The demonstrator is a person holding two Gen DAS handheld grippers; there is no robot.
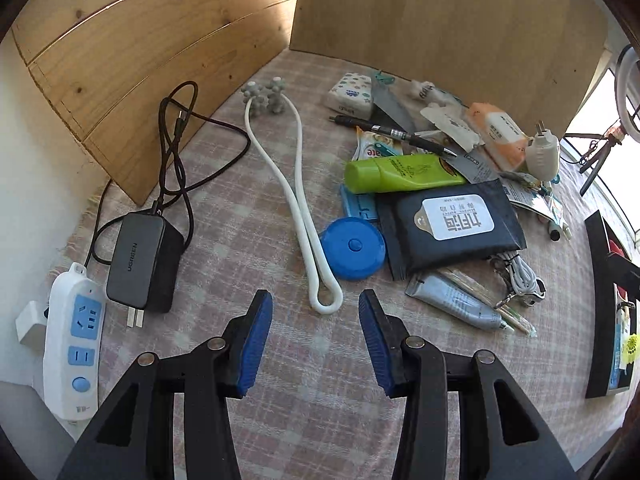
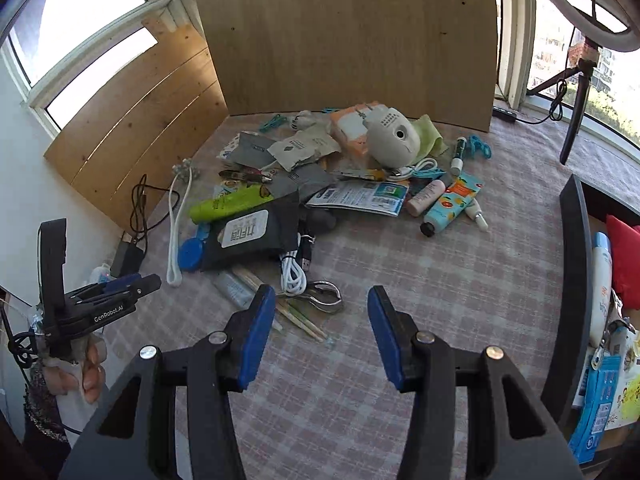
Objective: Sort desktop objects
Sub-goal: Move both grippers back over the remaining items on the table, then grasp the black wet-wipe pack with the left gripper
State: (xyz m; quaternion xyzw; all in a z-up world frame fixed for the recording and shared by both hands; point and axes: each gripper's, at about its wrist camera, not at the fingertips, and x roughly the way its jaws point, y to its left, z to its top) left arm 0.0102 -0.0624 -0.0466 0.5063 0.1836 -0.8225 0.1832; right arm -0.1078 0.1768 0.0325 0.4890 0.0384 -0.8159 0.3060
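A heap of desktop objects lies on the checked cloth (image 1: 248,240): a green tube (image 1: 404,172), a black wipes pack (image 1: 452,228), a blue round tape measure (image 1: 352,248), a black pen (image 1: 396,134) and a silver tube (image 1: 452,300). My left gripper (image 1: 315,304) is open and holds nothing; the looped end of a white roller massager (image 1: 296,184) lies just ahead of its tips. The right gripper (image 2: 321,296) is open and bare, above nail clippers (image 2: 324,296) and a coiled white cable (image 2: 294,272). In the right wrist view a hand holds the left gripper (image 2: 120,286) at far left.
A dark charger (image 1: 140,264) with its black cord and a white power strip (image 1: 74,340) sit at the left edge. Wooden boards (image 1: 440,40) wall the back and left. A black organiser (image 2: 572,280) with packets stands at the right. A tripod (image 2: 576,112) is by the window.
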